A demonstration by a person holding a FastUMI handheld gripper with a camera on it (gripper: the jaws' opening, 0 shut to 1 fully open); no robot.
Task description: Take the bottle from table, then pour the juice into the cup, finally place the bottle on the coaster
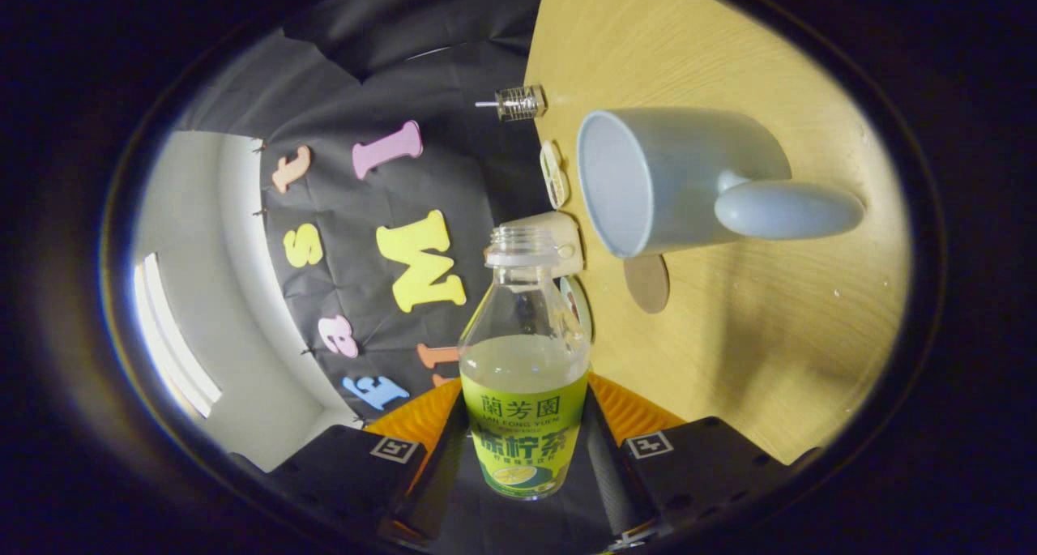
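The gripper [522, 450] pinches the bottle [524, 360], a finger pressed on each side of its labelled body. The bottle is uncapped, part full of pale juice, its mouth aimed toward the cup [672, 182]. The view is rolled, so the light wooden table [753, 336] stands like a wall. The cup sits on it, a round coaster [647, 283] just beside its rim. Beyond hang black cloth and a pale wall [243, 360].

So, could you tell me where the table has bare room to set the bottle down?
With the bottle clamped in the gripper, wide bare wood lies on the handle side of the mug. The round coaster beside the mug is free too. Small items crowd the table edge by the wall, including a small glass jar.
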